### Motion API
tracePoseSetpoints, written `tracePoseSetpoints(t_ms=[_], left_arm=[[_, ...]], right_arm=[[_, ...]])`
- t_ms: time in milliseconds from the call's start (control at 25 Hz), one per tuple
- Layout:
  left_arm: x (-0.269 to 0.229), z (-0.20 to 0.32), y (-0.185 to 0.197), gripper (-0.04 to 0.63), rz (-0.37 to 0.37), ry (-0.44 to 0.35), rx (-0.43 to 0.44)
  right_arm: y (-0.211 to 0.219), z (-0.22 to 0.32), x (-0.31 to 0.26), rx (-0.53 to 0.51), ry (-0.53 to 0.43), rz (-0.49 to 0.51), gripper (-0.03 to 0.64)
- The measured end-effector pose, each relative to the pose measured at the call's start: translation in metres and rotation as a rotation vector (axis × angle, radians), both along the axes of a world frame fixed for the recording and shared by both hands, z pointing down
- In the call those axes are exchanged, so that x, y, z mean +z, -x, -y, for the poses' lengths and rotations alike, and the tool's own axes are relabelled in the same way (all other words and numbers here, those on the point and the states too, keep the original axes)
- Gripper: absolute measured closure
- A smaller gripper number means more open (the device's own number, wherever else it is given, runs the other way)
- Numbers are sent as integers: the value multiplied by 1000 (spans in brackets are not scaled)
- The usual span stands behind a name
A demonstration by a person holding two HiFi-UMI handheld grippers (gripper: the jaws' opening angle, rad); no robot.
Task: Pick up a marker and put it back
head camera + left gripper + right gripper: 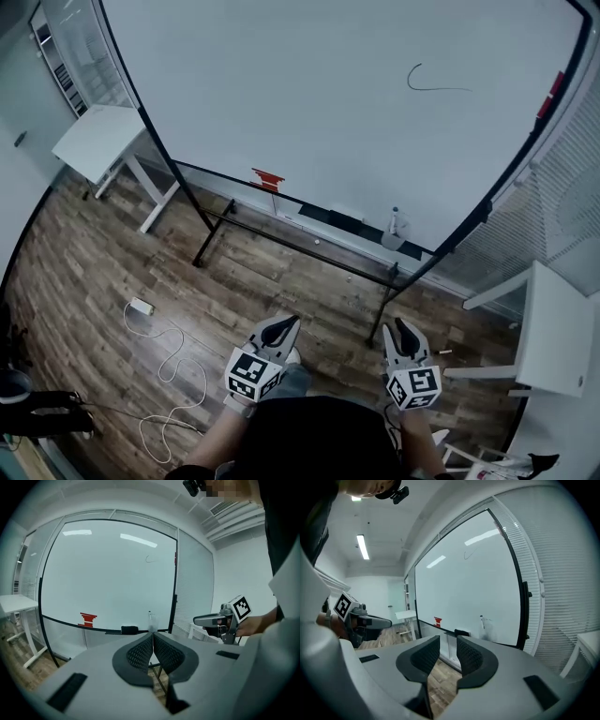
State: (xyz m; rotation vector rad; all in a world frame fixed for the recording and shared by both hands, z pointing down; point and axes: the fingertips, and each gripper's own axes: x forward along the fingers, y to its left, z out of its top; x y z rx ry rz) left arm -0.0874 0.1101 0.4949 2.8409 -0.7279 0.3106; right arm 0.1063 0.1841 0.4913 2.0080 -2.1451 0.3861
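We stand on a wood floor (94, 272), facing a large whiteboard (328, 94). The left hand-held gripper (284, 328) is held low in front of us, its jaws pressed together and empty. The right hand-held gripper (401, 330) is beside it, jaws slightly apart with nothing between them. The marker (395, 217) stands upright in a clear holder (397, 234) on the whiteboard's ledge, near a black eraser (343, 222) and well apart from both grippers.
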Motion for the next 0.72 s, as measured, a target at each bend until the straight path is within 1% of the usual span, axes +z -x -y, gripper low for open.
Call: tracePoseSetpoints(t_ms=[160,280,360,560,720], left_arm=[[-3,60,10,574,-6,-6,43],[3,90,11,575,14,-8,76],[3,105,7,574,11,-1,83],[6,136,-12,575,8,20,72],[12,161,-25,575,23,48,31]], right_arm=[[-3,58,-10,75,-15,-23,499],[-9,93,-11,103,-11,-40,499],[-18,112,-12,116,-2,-49,499],[-50,159,-5,137,32,-69,499],[-82,191,8,145,67,-74,499]])
